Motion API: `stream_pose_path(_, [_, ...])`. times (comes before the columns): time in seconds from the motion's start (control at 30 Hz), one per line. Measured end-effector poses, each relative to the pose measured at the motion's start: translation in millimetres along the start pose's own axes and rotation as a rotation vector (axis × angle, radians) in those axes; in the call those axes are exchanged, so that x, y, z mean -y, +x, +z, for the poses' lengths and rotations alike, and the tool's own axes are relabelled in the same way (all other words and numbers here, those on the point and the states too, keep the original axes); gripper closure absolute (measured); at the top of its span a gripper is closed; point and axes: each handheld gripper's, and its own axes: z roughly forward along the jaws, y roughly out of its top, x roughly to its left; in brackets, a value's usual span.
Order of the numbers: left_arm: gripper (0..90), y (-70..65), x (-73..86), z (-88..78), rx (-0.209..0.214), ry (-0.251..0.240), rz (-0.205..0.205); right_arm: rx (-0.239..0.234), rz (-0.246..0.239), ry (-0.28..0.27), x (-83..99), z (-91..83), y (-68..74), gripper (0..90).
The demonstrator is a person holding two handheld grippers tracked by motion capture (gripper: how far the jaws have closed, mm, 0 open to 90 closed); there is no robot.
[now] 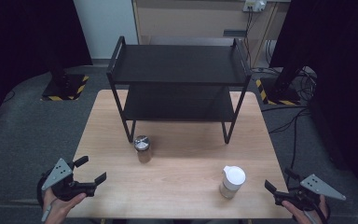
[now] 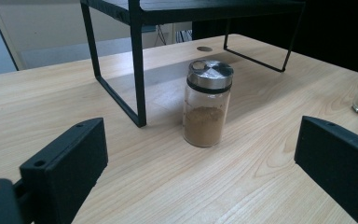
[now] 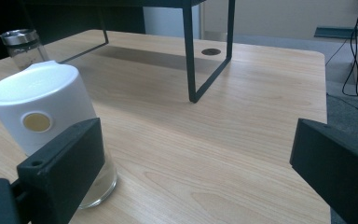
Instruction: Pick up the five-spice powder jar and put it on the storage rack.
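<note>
A small glass spice jar (image 1: 142,149) with a metal lid and brown powder stands on the wooden table (image 1: 186,158), just in front of the left leg of a black two-tier shelf (image 1: 177,65). A jar with a white lid (image 1: 233,182) stands near the front right. My left gripper (image 1: 92,169) hovers open at the front left corner, pointing at the spice jar (image 2: 205,107), which is well ahead of its jaws (image 2: 200,156). My right gripper (image 1: 278,179) is open at the front right edge. The white-lidded jar (image 3: 42,112) stands just beyond its left jaw, outside the gap (image 3: 198,158).
The shelf's thin legs (image 2: 137,70) (image 3: 191,56) rest on the back half of the table. A round cable hole (image 3: 210,52) lies under the shelf. Cables (image 1: 289,121) and hazard-striped stand bases (image 1: 65,86) lie on the grey floor around the table.
</note>
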Motion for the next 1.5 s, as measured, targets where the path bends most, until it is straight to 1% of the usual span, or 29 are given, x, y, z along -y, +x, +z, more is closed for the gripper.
stream_pose_path(0.1, [1.0,-0.3,0.0,-0.4,-0.003,-0.003,0.002,-0.006,-0.005,-0.005,0.5,-0.5,-0.2,3.4])
stream_pose_path(0.23, [1.0,-0.6,0.4,-0.9,-0.004,-0.006,-0.003,-0.003,-0.012,-0.012,0.9,-2.0,0.0,3.4])
stream_pose_path(0.3, [0.9,-1.0,0.4,-1.4,-0.006,-0.009,0.001,-0.004,-0.015,-0.017,1.2,-2.6,-0.3,3.4])
stream_pose_path(0.43, [0.9,-2.0,-0.2,-1.3,-0.003,-0.010,0.003,-0.011,-0.024,-0.012,0.6,-2.8,-1.0,3.4])
stream_pose_path(0.63, [0.9,-4.9,-1.9,1.3,0.000,-0.009,0.019,-0.022,-0.049,-0.008,-1.0,-3.3,-3.2,3.4])
stream_pose_path(0.73, [0.9,-4.5,-2.6,2.6,0.002,-0.005,0.007,-0.033,-0.059,-0.001,-2.6,-2.6,-3.5,3.6])
stream_pose_path(0.77, [0.9,-5.4,-3.4,2.9,-0.001,-0.004,0.004,-0.036,-0.069,0.002,-3.4,-2.4,-2.9,3.6])
stream_pose_path(0.87, [0.8,-6.2,-6.0,3.2,0.003,-0.008,0.010,-0.045,-0.083,0.006,-4.9,-2.0,-1.7,3.6])
stream_pose_path(0.9, [0.8,-6.9,-7.7,3.8,0.002,-0.010,0.012,-0.048,-0.093,0.006,-5.4,-1.8,-1.4,3.5])
stream_pose_path(0.93, [0.8,-6.5,-11.1,5.5,0.012,-0.016,0.006,-0.058,-0.094,0.005,-5.6,-1.4,-1.8,3.2])
stream_pose_path(0.97, [0.8,-6.8,-13.8,6.7,0.015,-0.016,0.009,-0.061,-0.093,0.005,-5.6,-1.0,-2.1,3.0])
stream_pose_path(1.03, [0.8,-6.8,-21.0,9.0,0.018,-0.001,0.032,-0.069,-0.094,0.004,-5.7,-0.6,-2.8,2.8])
stream_pose_path(1.07, [0.8,-6.2,-24.0,9.9,0.021,0.004,0.036,-0.074,-0.094,0.001,-5.5,-0.6,-3.3,2.7])
stream_pose_path(1.1, [0.8,-6.2,-24.0,9.9,0.021,0.004,0.036,-0.076,-0.095,-0.002,-5.2,-0.8,-3.5,2.7])
stream_pose_path(1.13, [0.8,-4.2,-30.7,11.3,0.028,0.008,0.033,-0.077,-0.094,-0.005,-5.0,-1.0,-3.7,2.6])
stream_pose_path(1.17, [0.8,-4.2,-30.7,11.3,0.028,0.008,0.033,-0.077,-0.094,-0.005,-5.0,-1.0,-3.7,2.6])
stream_pose_path(1.3, [0.9,-1.0,-47.5,12.9,0.034,0.031,0.059,-0.085,-0.094,-0.009,-5.1,-1.6,-4.4,2.6])
stream_pose_path(1.4, [0.8,1.8,-61.3,15.1,0.040,0.058,0.074,-0.089,-0.088,-0.009,-4.6,-1.6,-4.8,2.6])
stream_pose_path(1.5, [0.8,7.0,-73.3,18.1,0.058,0.077,0.078,-0.092,-0.083,-0.005,-4.6,-1.1,-4.6,2.6])
